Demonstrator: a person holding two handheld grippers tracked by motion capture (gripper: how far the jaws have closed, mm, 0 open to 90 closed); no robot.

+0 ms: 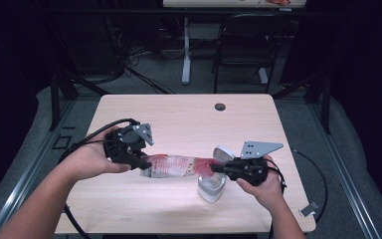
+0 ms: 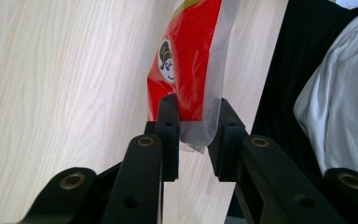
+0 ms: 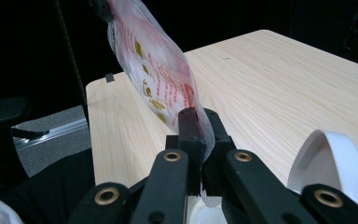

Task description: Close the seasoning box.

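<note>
Above the desk (image 1: pixel 129 209), a red and clear snack bag (image 1: pixel 174 166) hangs stretched between two grippers. At one end, the left gripper (image 1: pixel 142 162) has its jaws clamped on the bag's clear edge. At the other end, the right gripper (image 1: pixel 216 168) has its jaws pressed together on the bag too. Both ends are off the desk, and the bag lies almost flat in the air. Just under the right gripper sits a small white container (image 1: pixel 211 187) with its lid (image 1: pixel 223 153) tipped up.
</note>
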